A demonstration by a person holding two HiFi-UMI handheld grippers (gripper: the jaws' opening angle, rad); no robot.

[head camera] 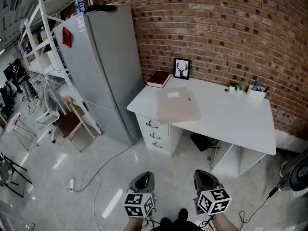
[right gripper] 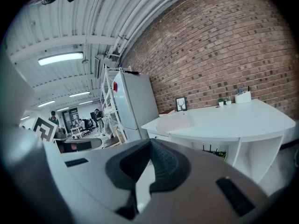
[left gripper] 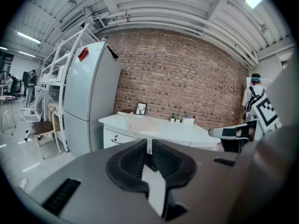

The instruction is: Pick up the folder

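Observation:
A beige folder (head camera: 177, 105) lies flat on the white desk (head camera: 231, 119), its near edge hanging slightly over the desk's front at the left. It shows small and far in the left gripper view (left gripper: 140, 123) and in the right gripper view (right gripper: 175, 121). My left gripper (head camera: 144, 178) and right gripper (head camera: 204, 176) are low at the bottom of the head view, well short of the desk, above the floor. Both are shut with nothing between the jaws. The left gripper (left gripper: 149, 152) and the right gripper (right gripper: 150, 146) each point toward the desk.
A grey fridge (head camera: 98, 66) stands left of the desk. On the desk are a dark red book (head camera: 159, 79), a framed deer picture (head camera: 182, 69), small plants (head camera: 236, 87) and a pen holder (head camera: 256, 92). Drawers (head camera: 155, 129) sit under the desk's left end. A cable (head camera: 96, 177) trails across the floor.

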